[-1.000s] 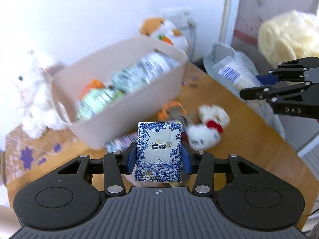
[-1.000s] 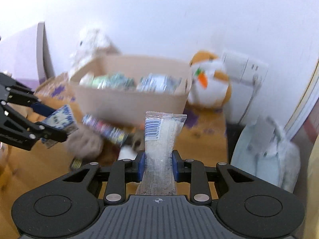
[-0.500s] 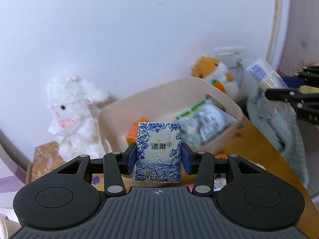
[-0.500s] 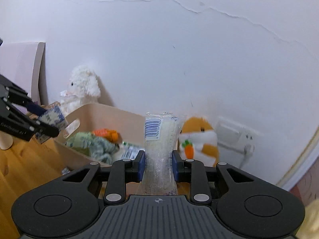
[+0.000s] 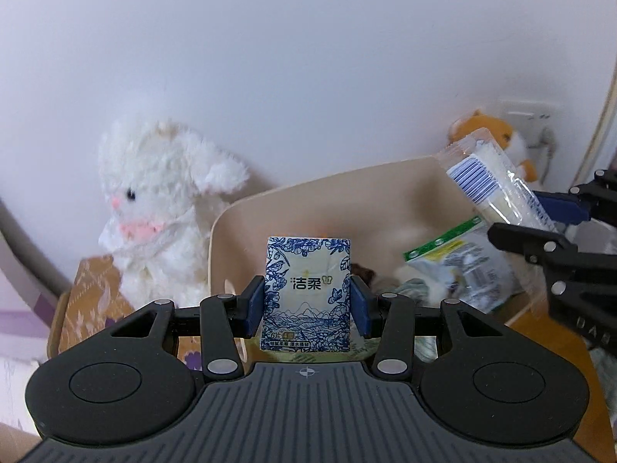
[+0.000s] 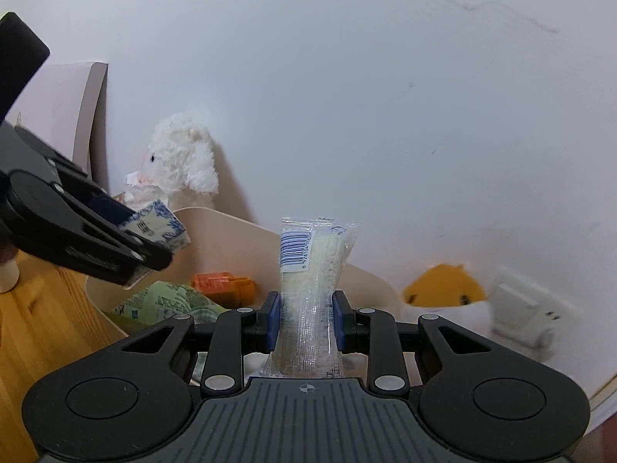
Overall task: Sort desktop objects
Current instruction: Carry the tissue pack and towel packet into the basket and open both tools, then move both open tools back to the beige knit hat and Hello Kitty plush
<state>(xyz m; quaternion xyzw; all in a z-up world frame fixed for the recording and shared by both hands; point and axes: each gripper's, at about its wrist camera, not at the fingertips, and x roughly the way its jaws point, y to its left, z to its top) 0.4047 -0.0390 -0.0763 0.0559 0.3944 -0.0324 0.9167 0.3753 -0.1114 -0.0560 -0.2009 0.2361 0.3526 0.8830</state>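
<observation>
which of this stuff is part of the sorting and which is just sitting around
Part of the job: tissue pack in left gripper; clear packet in right gripper; beige bin.

Just lying about: white plush lamb; orange plush; wall socket.

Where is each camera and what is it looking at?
Left wrist: rides on the left gripper, looking along its fingers past the tissue pack into the beige bin; the right gripper shows at the right edge.
Right wrist: rides on the right gripper, looking past its clear packet; the left gripper shows at left.
Both see the bin and white plush bunny.
</observation>
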